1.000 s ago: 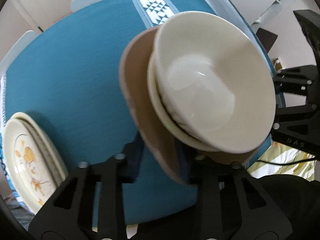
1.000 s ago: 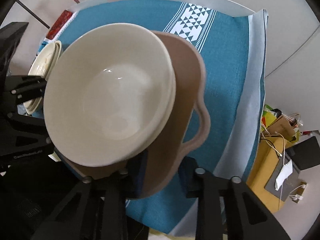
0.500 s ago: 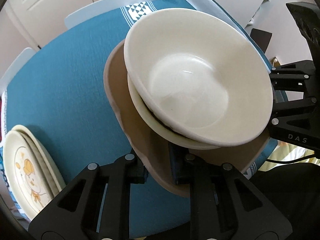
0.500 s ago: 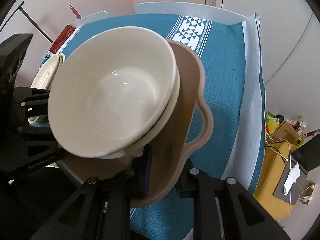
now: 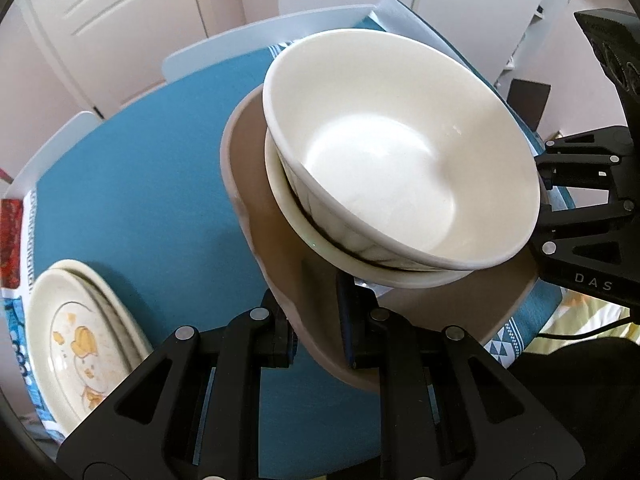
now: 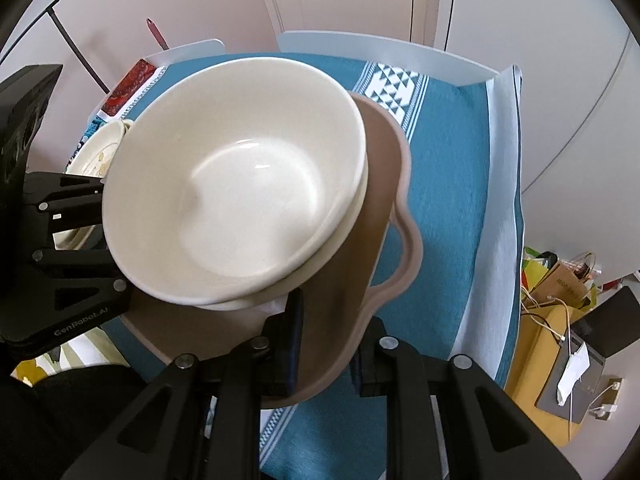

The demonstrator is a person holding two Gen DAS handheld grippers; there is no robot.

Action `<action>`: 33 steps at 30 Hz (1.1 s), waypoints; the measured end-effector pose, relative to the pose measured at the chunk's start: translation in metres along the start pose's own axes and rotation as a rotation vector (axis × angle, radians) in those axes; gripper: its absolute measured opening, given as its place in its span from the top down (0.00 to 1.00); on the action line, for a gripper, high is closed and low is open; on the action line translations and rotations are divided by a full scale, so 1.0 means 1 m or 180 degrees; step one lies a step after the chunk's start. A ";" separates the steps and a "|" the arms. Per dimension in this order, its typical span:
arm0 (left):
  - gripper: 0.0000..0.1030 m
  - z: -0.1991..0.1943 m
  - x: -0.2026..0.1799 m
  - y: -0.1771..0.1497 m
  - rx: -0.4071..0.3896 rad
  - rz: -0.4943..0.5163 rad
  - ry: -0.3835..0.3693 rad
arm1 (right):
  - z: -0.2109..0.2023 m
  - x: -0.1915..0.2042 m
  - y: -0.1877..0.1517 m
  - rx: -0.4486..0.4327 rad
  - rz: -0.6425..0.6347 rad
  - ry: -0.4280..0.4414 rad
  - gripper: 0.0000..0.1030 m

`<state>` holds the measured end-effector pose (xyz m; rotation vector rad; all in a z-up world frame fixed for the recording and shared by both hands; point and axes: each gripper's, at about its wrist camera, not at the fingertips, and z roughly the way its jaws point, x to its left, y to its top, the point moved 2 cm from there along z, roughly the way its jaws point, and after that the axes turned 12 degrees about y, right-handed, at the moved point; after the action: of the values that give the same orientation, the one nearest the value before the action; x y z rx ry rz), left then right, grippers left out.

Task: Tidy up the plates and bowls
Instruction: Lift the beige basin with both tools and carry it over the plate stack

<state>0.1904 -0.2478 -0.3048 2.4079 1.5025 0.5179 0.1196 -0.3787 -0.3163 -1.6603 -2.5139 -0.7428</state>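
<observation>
Two cream plates point(image 5: 76, 344) lie stacked at left on the teal cloth point(image 5: 140, 184). Left gripper point(image 5: 316, 320) clamps the brown tray point(image 5: 276, 248) by its near edge. Nested white bowls point(image 5: 400, 168) ride on the tray, tilted, above the cloth. Right gripper point(image 6: 326, 328) pinches the tray's opposite rim.

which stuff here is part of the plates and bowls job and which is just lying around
Part of the job:
- two stacked bowls
- brown tray under them, gripped by left gripper and right gripper
- patterned plates

Just lying around:
- blue tablecloth
- paper bag
- cables
</observation>
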 end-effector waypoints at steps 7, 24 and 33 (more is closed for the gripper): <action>0.87 -0.043 0.037 -0.001 -0.0094 -0.0223 0.0140 | -0.023 0.041 0.024 -0.0031 -0.0159 -0.0014 0.82; 0.87 -0.094 0.180 -0.072 -0.0096 -0.0312 0.0371 | 0.006 0.187 0.072 -0.0078 -0.0269 0.0165 0.82; 0.89 -0.064 0.226 -0.110 0.0017 -0.0194 0.0238 | 0.058 0.233 0.068 -0.0008 0.0019 0.0156 0.82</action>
<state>0.1649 0.0057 -0.2534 2.3629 1.6040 0.5975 0.0927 -0.1343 -0.2762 -1.6289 -2.4752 -0.7767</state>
